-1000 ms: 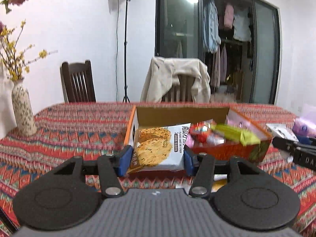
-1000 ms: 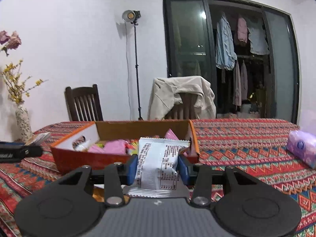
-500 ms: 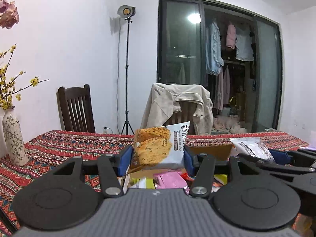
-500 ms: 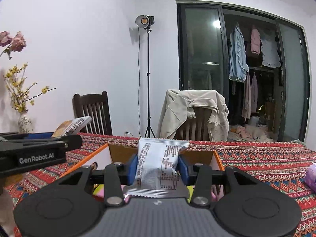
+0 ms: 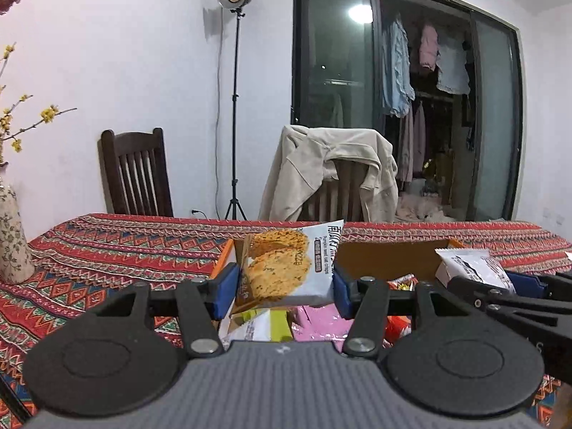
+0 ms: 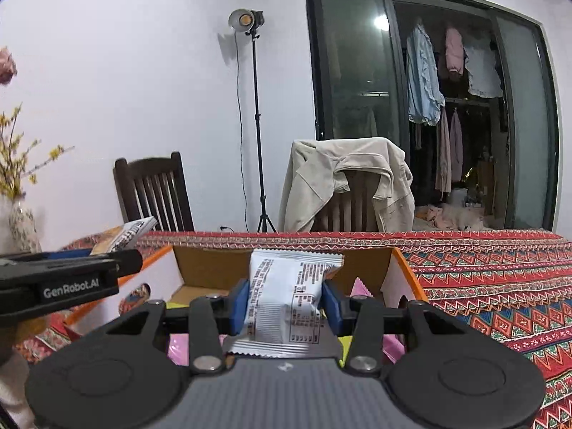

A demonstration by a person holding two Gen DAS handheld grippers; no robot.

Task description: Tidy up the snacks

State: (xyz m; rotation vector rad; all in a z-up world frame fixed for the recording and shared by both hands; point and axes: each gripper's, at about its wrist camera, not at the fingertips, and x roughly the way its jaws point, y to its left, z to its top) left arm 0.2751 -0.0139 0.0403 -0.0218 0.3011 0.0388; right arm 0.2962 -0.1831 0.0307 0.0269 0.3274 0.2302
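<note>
Both grippers loaded over the cardboard box (image 6: 211, 268): left gripper (image 5: 284, 293) clenched on the cracker packet (image 5: 286, 271), above the box's left end; right gripper (image 6: 284, 302) clenched on the white packet (image 6: 286, 304), long axis upright, above the middle; judging by that, drop is straight down, arms close side by side.

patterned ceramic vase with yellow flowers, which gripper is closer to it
Left. The left gripper, holding the crisps packet, is nearer the patterned ceramic vase at the table's left end. The right gripper, holding the white packet, sits further right, beyond the left gripper.
</note>
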